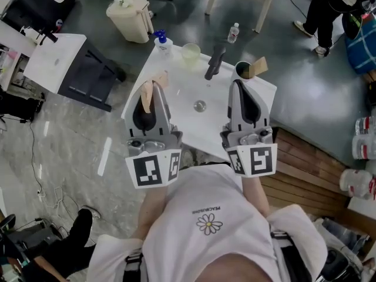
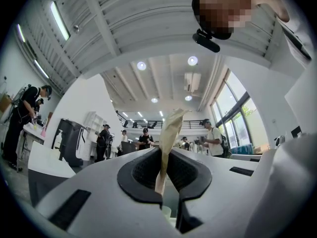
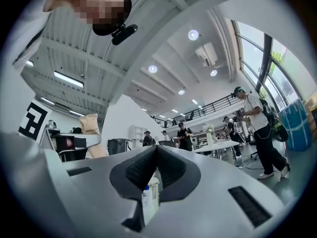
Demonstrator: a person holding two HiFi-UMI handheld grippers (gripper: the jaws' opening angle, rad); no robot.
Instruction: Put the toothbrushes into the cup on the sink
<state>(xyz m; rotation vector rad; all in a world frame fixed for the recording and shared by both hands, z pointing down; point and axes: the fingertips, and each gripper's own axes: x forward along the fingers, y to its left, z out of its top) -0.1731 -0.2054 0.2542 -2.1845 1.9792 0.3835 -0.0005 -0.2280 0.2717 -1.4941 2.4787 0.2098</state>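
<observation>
Left gripper view, jaws pinching toothbrush [image 2: 170, 135], right gripper [image 3: 155, 150] jaws closed, empty, head view adds cup [image 1: 241, 70], sink [image 1: 187, 122]

Sink [image 1: 176, 119]: plain white. Faucet [image 1: 214, 62]: black.
Left gripper [image 1: 151, 91] and right gripper [image 1: 241, 86]: grey shells with black jaw pads. Each has a white cube with black square markers.
Toothbrush [image 2: 171, 128]: tan paper wrapper, unpatterned.
Cup [image 1: 191, 53]: pale yellow-green, translucent.
Bottle [image 1: 161, 42]: white with a blue cap.
Floor [image 1: 294, 110]: dark grey, and paler marbled grey at the left.
Shirt [image 1: 205, 239]: white, with a small daisy print.
</observation>
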